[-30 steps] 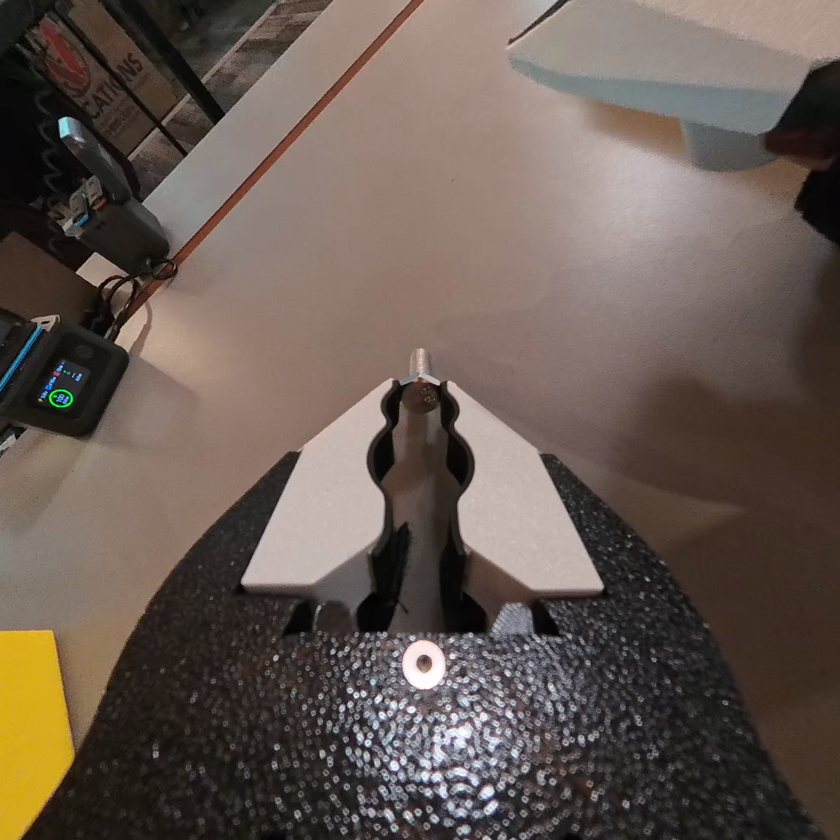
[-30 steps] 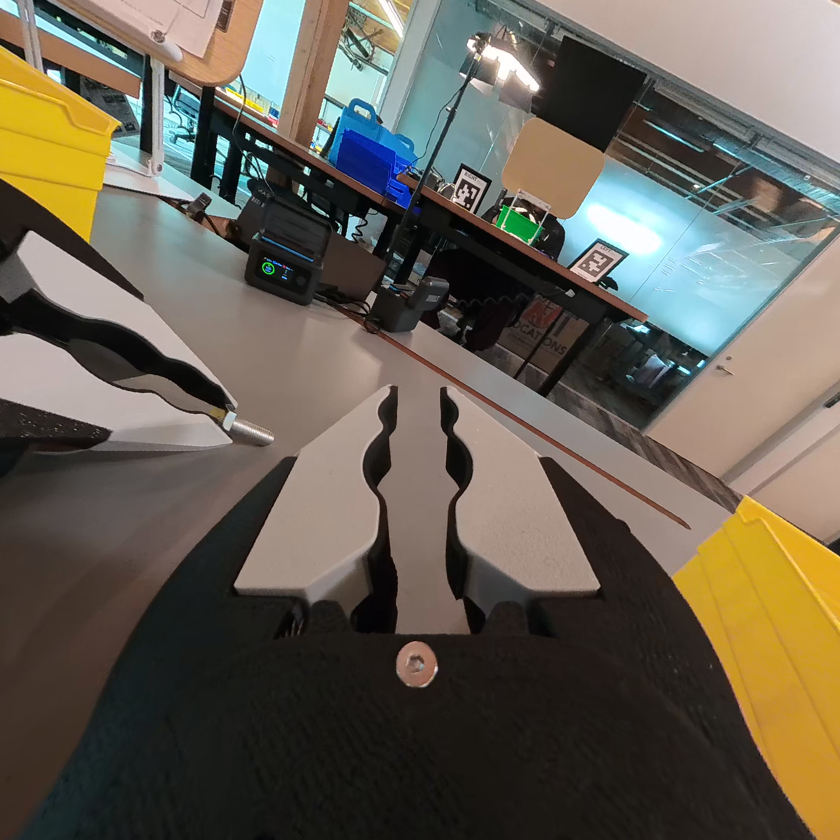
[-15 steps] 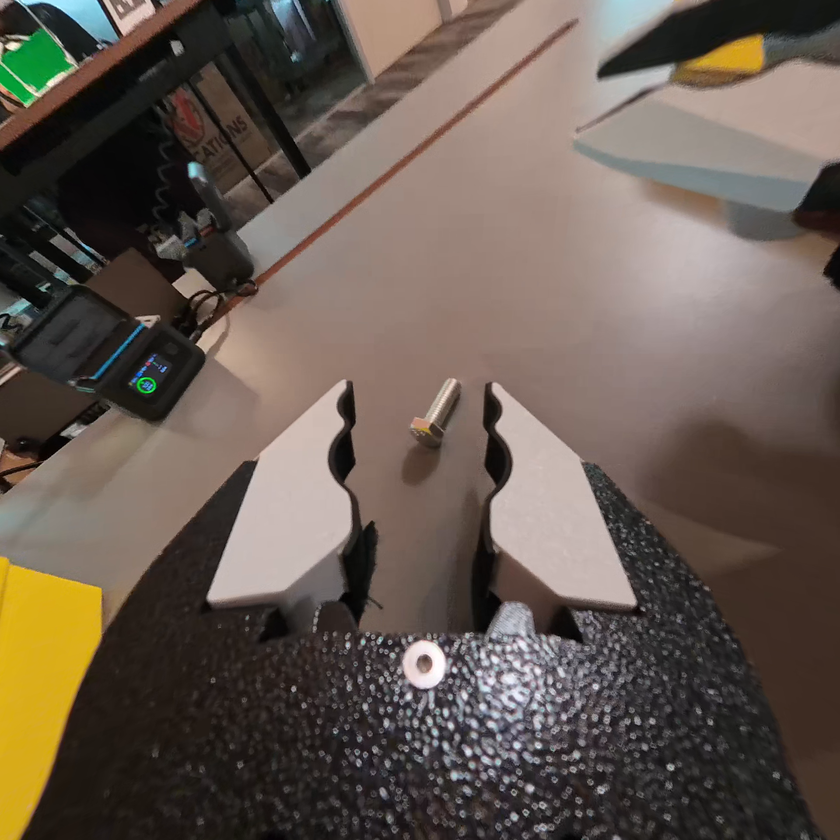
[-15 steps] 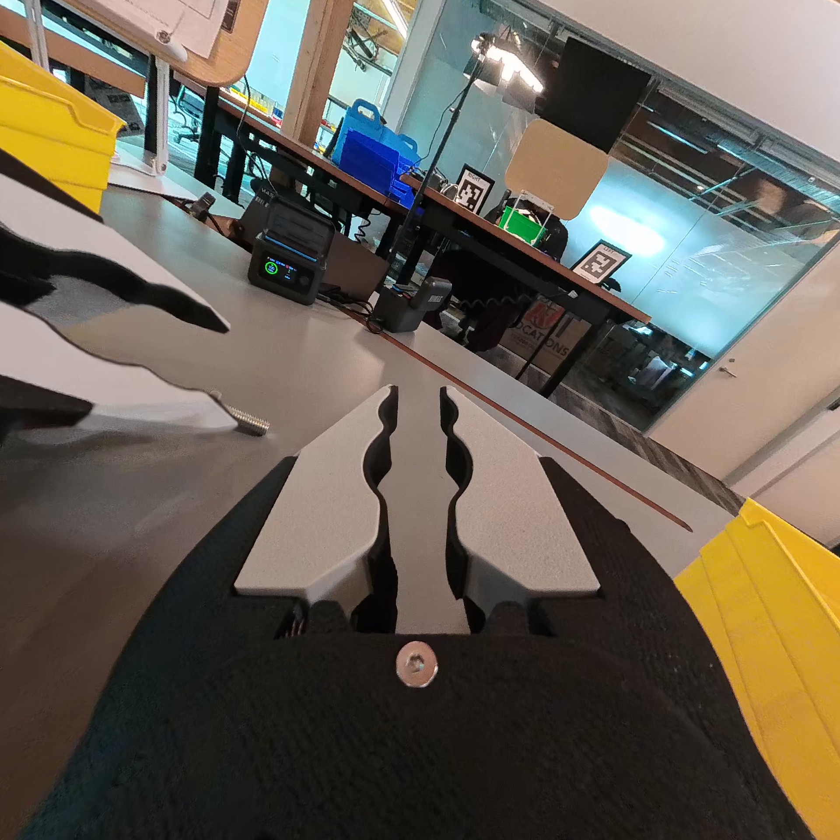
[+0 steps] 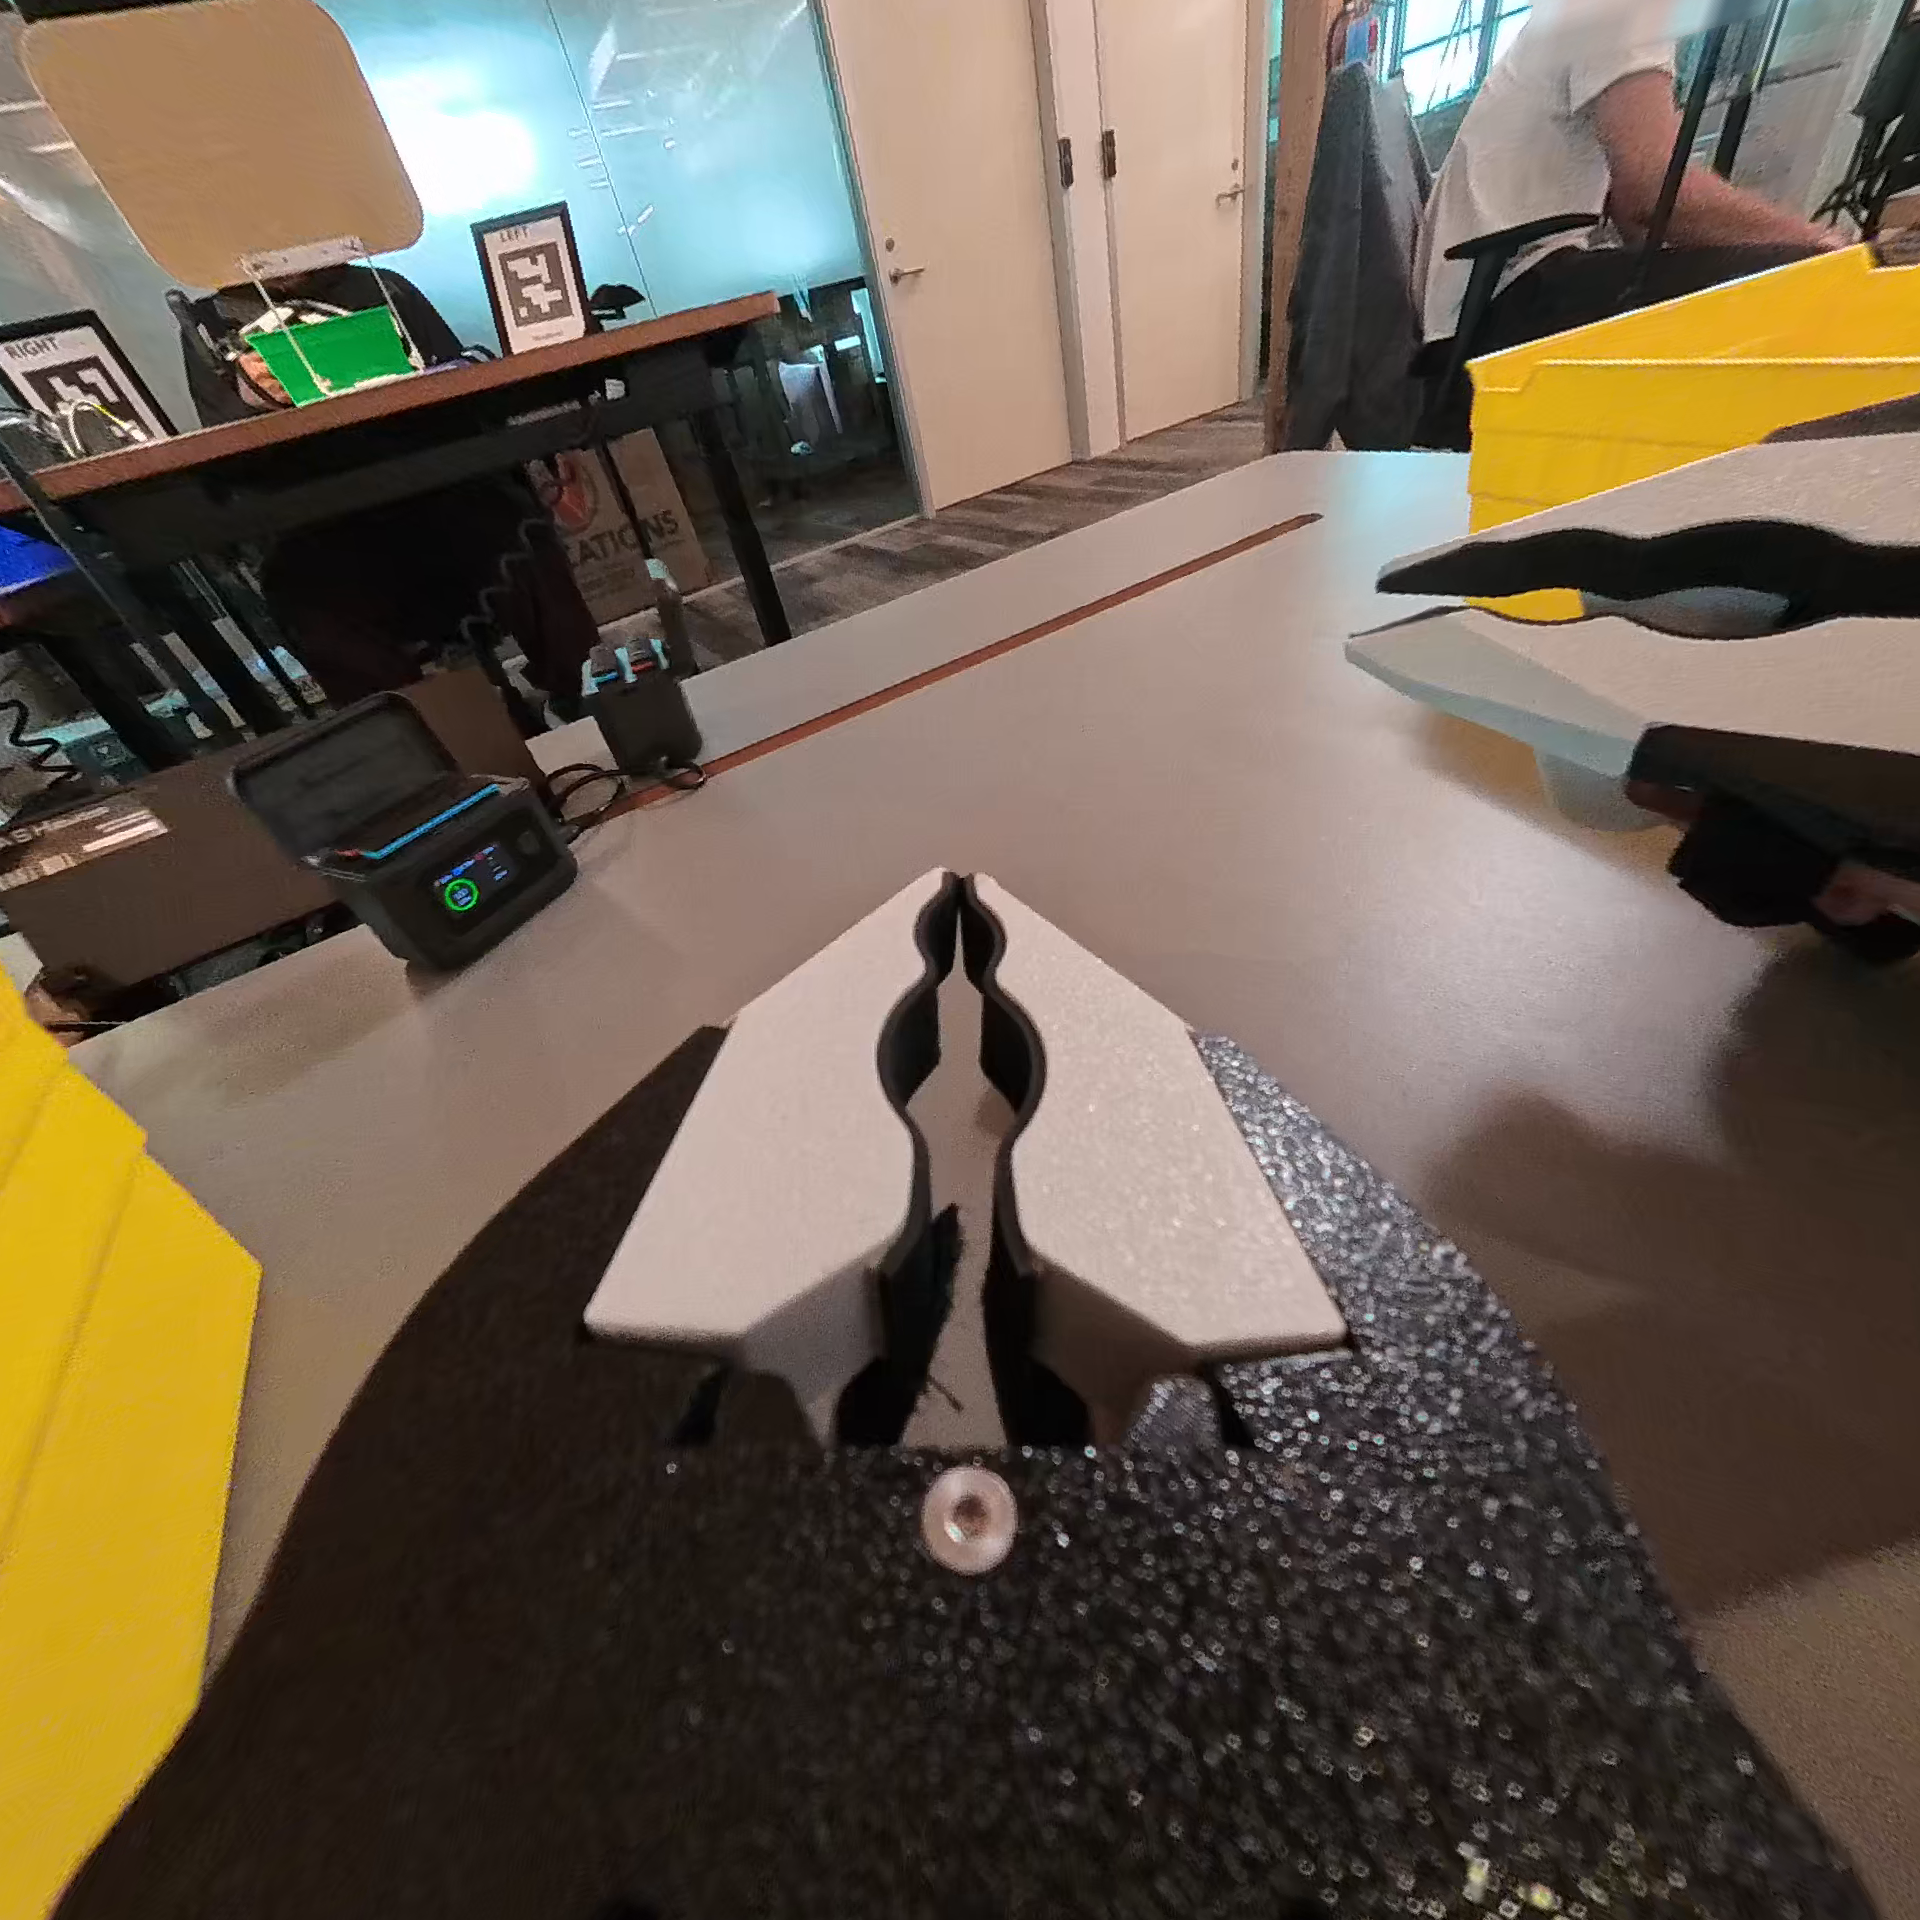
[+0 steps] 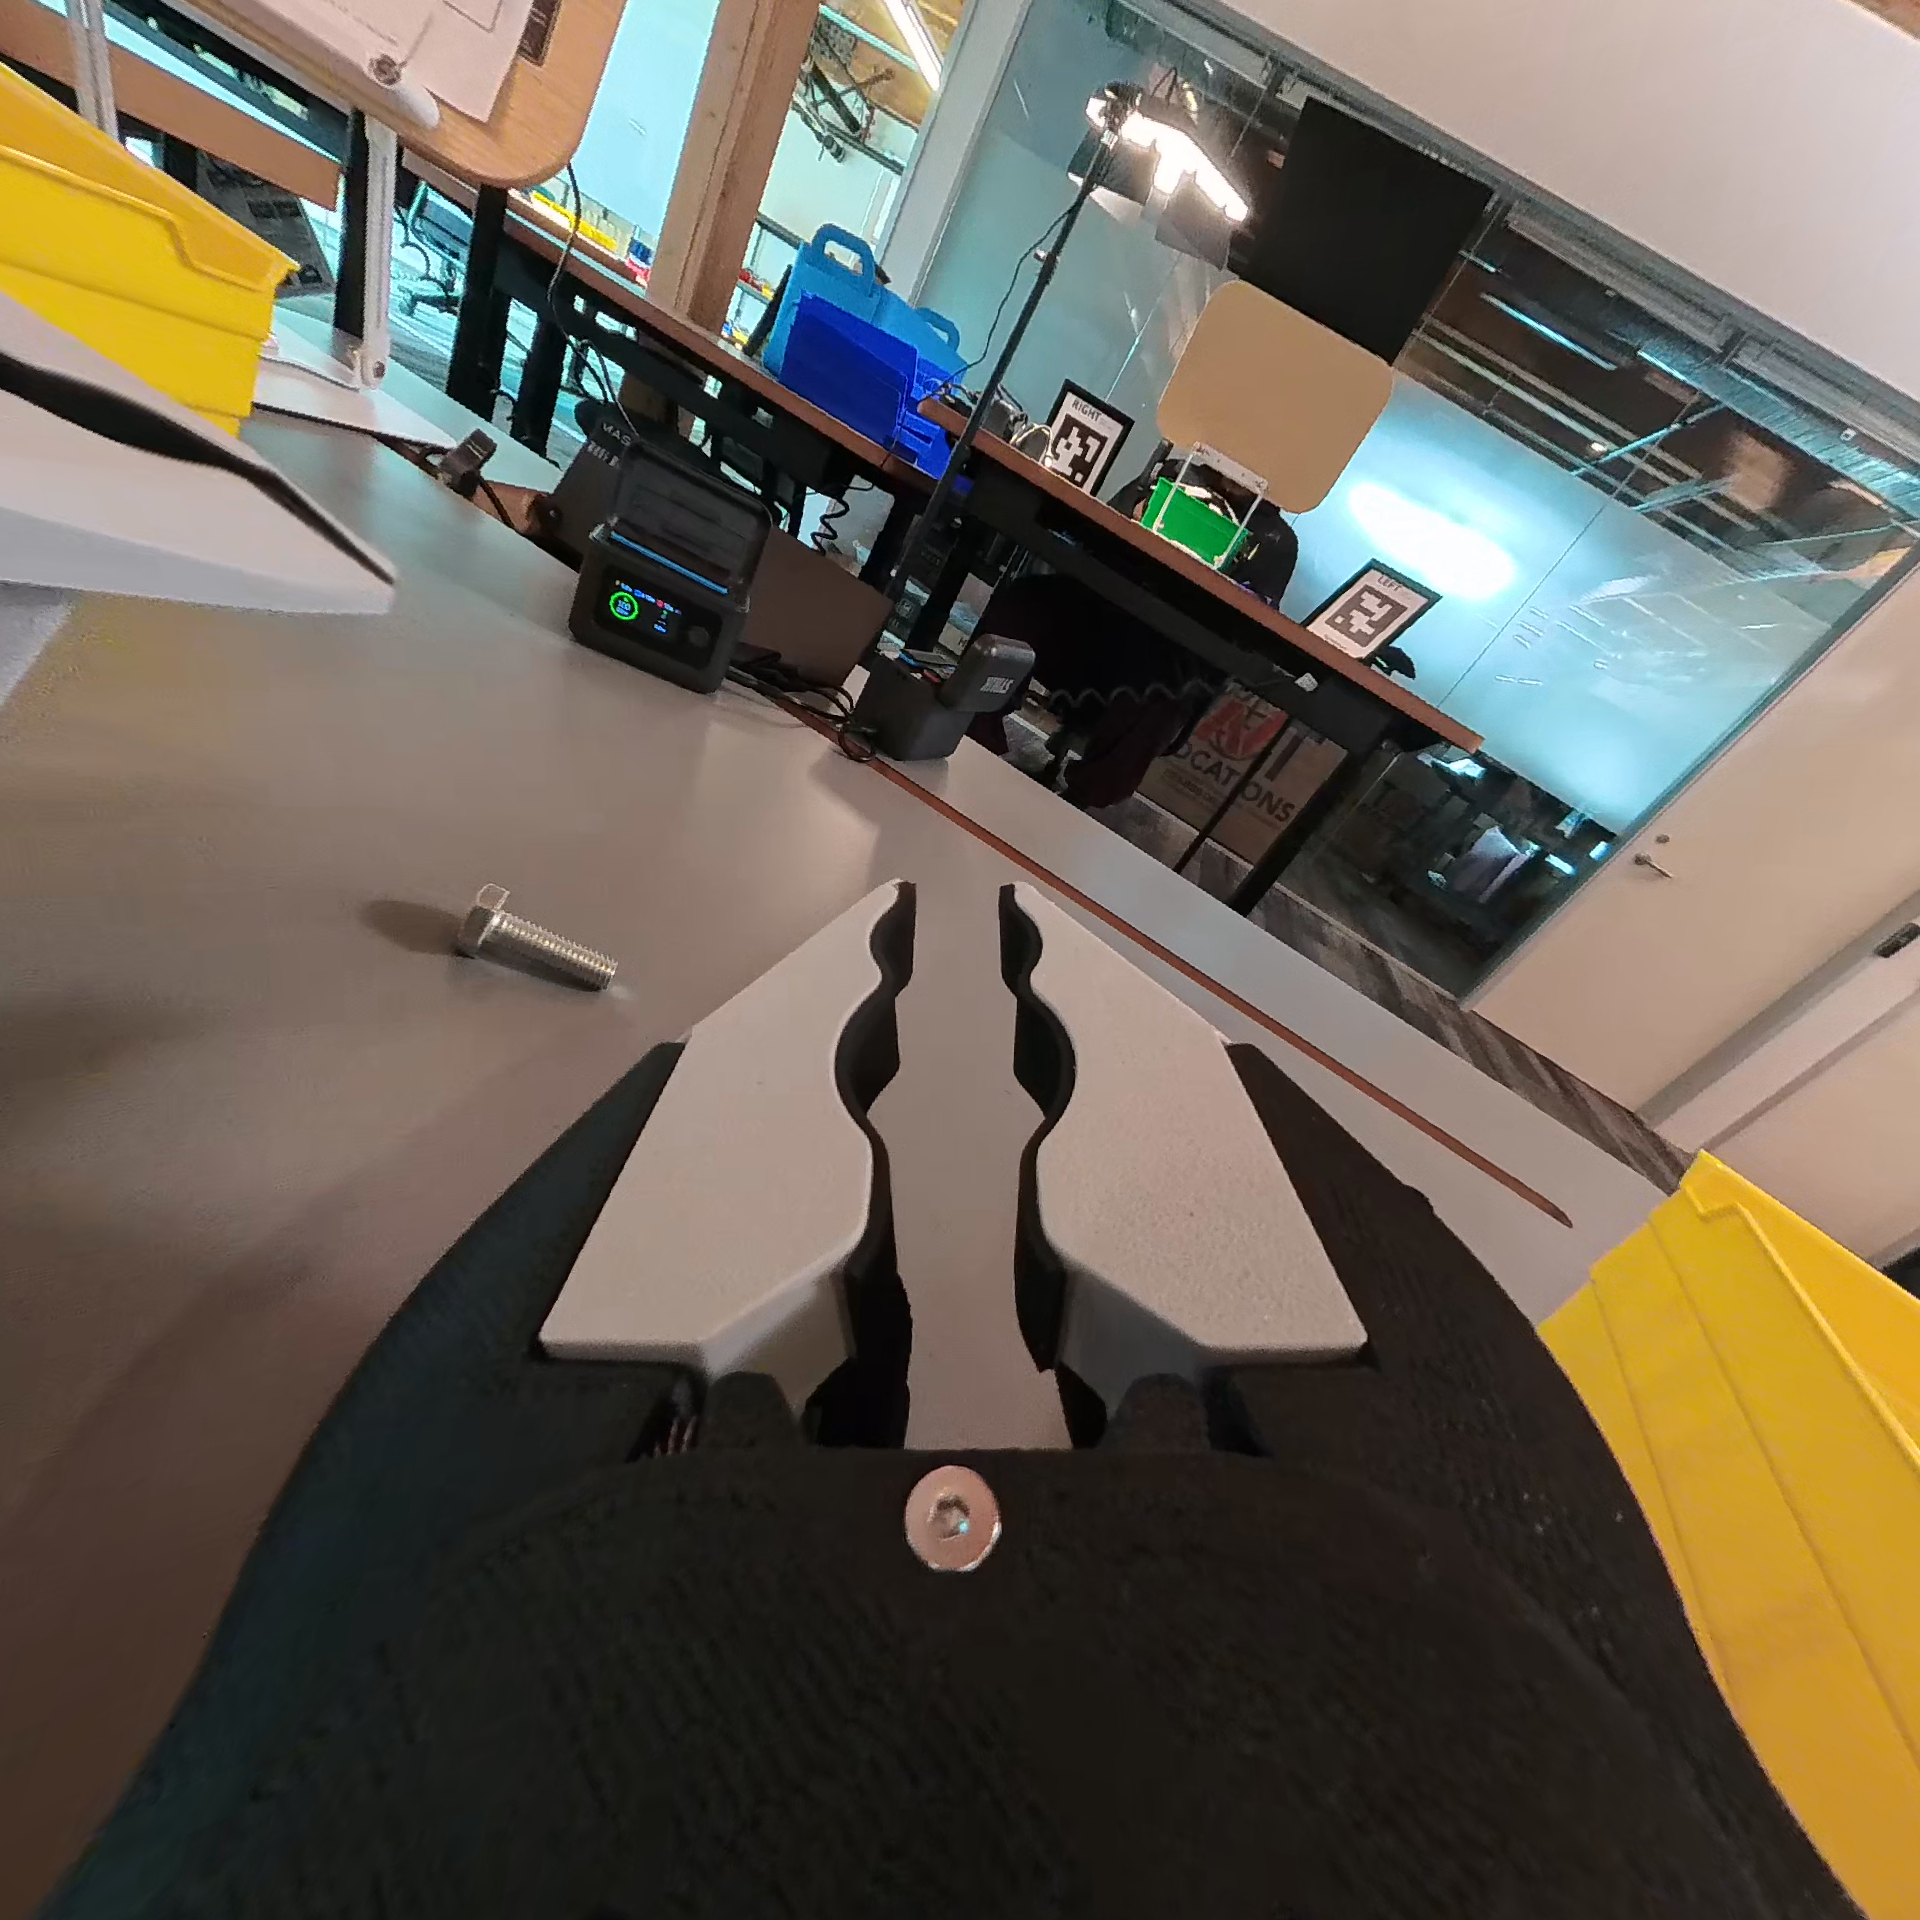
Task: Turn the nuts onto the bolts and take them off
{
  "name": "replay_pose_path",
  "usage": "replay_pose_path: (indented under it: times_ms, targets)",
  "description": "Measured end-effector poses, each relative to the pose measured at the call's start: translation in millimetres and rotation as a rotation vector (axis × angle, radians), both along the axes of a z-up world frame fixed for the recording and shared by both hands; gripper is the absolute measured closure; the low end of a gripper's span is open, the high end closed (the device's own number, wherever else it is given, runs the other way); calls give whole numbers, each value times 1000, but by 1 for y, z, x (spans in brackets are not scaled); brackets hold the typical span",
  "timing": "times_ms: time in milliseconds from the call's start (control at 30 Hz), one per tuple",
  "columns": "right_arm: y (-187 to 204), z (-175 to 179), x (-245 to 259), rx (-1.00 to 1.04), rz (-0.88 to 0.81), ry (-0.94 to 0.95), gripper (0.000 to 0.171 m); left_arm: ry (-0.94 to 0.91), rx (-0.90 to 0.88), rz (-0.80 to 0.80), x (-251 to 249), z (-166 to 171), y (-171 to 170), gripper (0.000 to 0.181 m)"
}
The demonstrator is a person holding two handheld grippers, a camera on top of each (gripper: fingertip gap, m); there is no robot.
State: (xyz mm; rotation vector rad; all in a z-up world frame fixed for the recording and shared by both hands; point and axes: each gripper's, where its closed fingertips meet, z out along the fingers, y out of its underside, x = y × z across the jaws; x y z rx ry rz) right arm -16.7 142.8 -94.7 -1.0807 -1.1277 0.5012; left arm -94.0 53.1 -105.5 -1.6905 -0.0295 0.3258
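A silver hex-head bolt lies on its side on the grey table, to the left of and a little ahead of my right gripper. The right gripper is empty, its fingertips a narrow gap apart, low over the table. My left gripper is shut with its tips touching and holds nothing. The bolt does not show in the left wrist view. The left gripper's fingers show at the far left of the right wrist view, raised above the table. The right gripper shows at the right of the left wrist view. No nut is in view.
A yellow bin stands at the back right and another yellow bin at the near left. A black power unit with a lit screen and a charger sit at the table's far edge. A person sits beyond the right bin. Tip to tip, the grippers are about 12 cm apart. It is some 9 cm from my left tips to the silver hex-head bolt.
My left gripper held the bolt by its head, opened and left it on the table, then drew back, tilted up and shut empty. The right gripper has stayed put.
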Motion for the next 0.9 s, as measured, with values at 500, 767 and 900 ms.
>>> replay_pose_path:
  times_ms: [500, 767, 900]
  targets:
    - [1, 3, 5, -19, 1, 30, 158, -35, 79, 27, -3, 10, -30, 181]
    - [0, 2, 5, -24, 12, 31, 159, 82, 105, 28, 15, 37, -49, 181]
    - [1, 3, 5, -29, 11, 38, 159, 138, 138, 40, 21, 66, -68, 181]
